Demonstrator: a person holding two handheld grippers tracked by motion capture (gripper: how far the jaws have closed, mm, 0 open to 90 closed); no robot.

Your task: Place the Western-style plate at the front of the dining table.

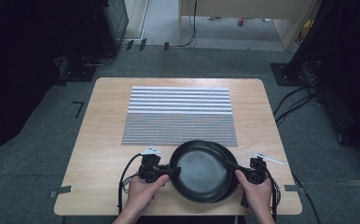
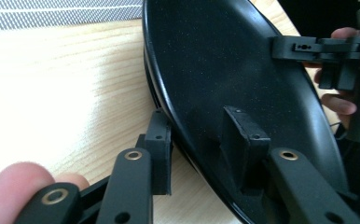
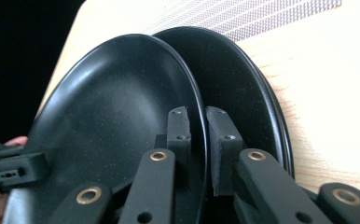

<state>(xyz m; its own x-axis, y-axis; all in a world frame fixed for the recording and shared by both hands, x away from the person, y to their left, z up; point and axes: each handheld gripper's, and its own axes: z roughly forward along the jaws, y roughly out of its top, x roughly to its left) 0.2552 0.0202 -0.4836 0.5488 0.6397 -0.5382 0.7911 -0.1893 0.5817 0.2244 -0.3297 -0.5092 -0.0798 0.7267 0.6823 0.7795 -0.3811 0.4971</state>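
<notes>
The left gripper [image 1: 172, 171] has its jaws set on either side of the near-left rim of the upper black plate [image 1: 201, 169]. In the left gripper view one pad lies on the plate's inner face and the other sits below and outside the rim, so the jaws are only slightly spread and look to be pinching that edge. The right gripper [image 1: 234, 166] meets the same plate from the opposite side. In the right gripper view its two pads stand close together with the upper plate's rim running up between them, a narrow pinch on the edge.

Both hands hold from opposite sides, which seems meant to keep the wide, shallow plate level and steady; a single edge grip would likely let it tip. The person's left hand [image 1: 143, 190] and right hand [image 1: 257, 191] wrap the gripper bodies at the near edge of the table [image 1: 99, 154].

The upper plate sits on a second black plate [image 3: 243, 93] beneath it, shifted a little left so the lower rim shows as a crescent on the right. My judgement is that the upper one is being separated from, or settled onto, the lower; which of the two I cannot tell. The pair rests near the table's front, just nearer than the striped placemat [image 1: 180, 114], whose near edge the plates slightly overlap.
</notes>
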